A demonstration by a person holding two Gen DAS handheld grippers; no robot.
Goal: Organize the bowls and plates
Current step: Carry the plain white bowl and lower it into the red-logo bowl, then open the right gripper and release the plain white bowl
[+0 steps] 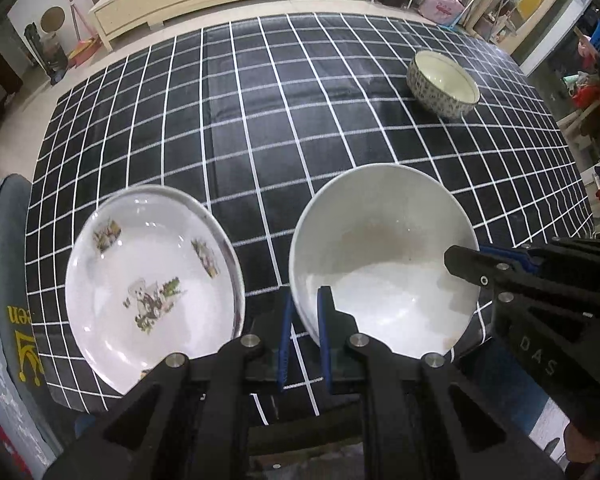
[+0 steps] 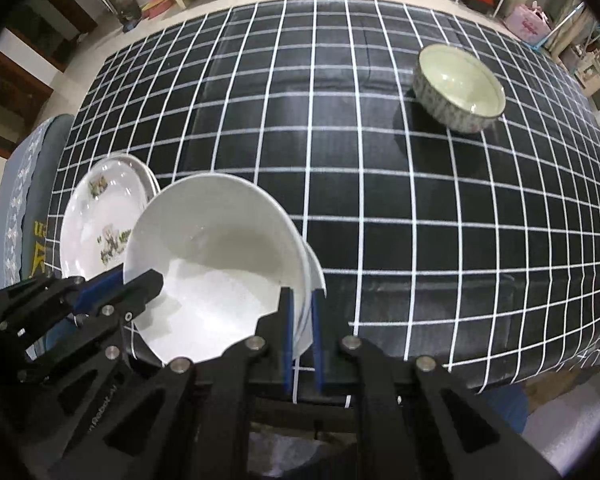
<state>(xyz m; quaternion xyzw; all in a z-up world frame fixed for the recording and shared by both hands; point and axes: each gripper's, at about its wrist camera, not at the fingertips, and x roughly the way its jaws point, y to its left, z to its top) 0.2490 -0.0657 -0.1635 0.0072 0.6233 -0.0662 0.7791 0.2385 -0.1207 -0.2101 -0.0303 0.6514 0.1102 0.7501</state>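
Table [image 1: 260,128] covered by a black tablecloth [image 2: 340,160] with a white grid, seen from its near edge. At 1 o'clock, well apart from the other ware, stands an upright patterned bowl [image 1: 443,83] with a cream interior. At 8 o'clock, near the near-left corner, lies a white plate [image 1: 152,292] printed with small animal and foliage motifs; the right wrist view shows a second rim under it.
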